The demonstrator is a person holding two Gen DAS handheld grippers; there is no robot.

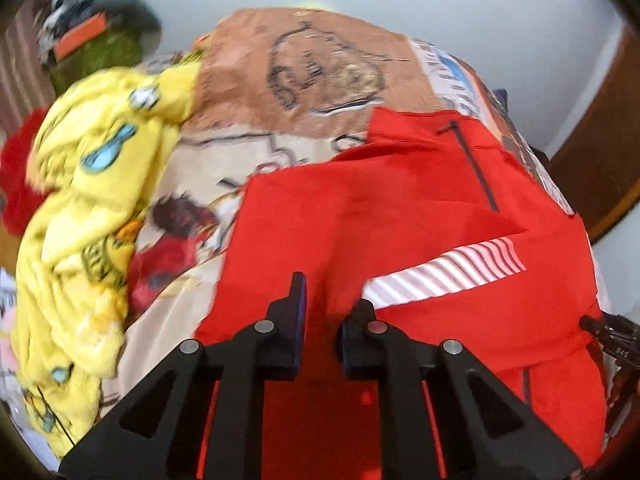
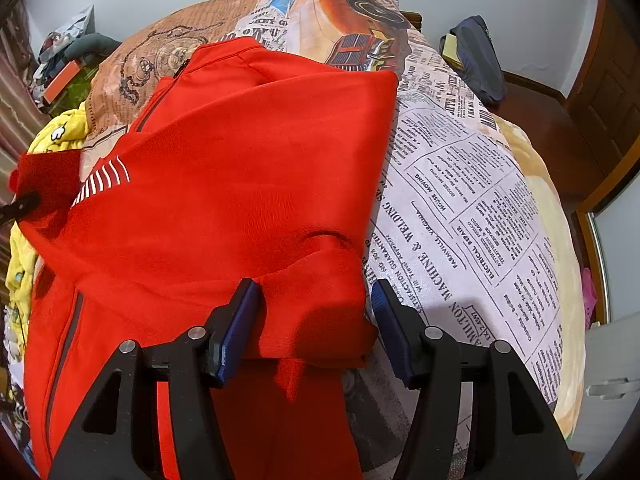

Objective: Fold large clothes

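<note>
A large red jacket (image 1: 400, 200) with a dark zip and a white-striped patch (image 1: 444, 272) lies spread on a bed covered in a newspaper-print sheet (image 2: 460, 200). My left gripper (image 1: 326, 304) is shut on a raised fold of the red cloth, with its jaws close together. In the right wrist view that fold (image 2: 48, 180) stands up at the far left. My right gripper (image 2: 314, 300) is open and points down. Its fingers straddle a folded corner of the jacket (image 2: 316, 312) that rests on the sheet.
A crumpled yellow printed garment (image 1: 80, 208) lies on the bed left of the jacket, with something red and fluffy (image 1: 16, 184) beyond it. Clutter (image 1: 88, 28) is piled at the back left. A dark blue bag (image 2: 476, 56) sits on wooden furniture right of the bed.
</note>
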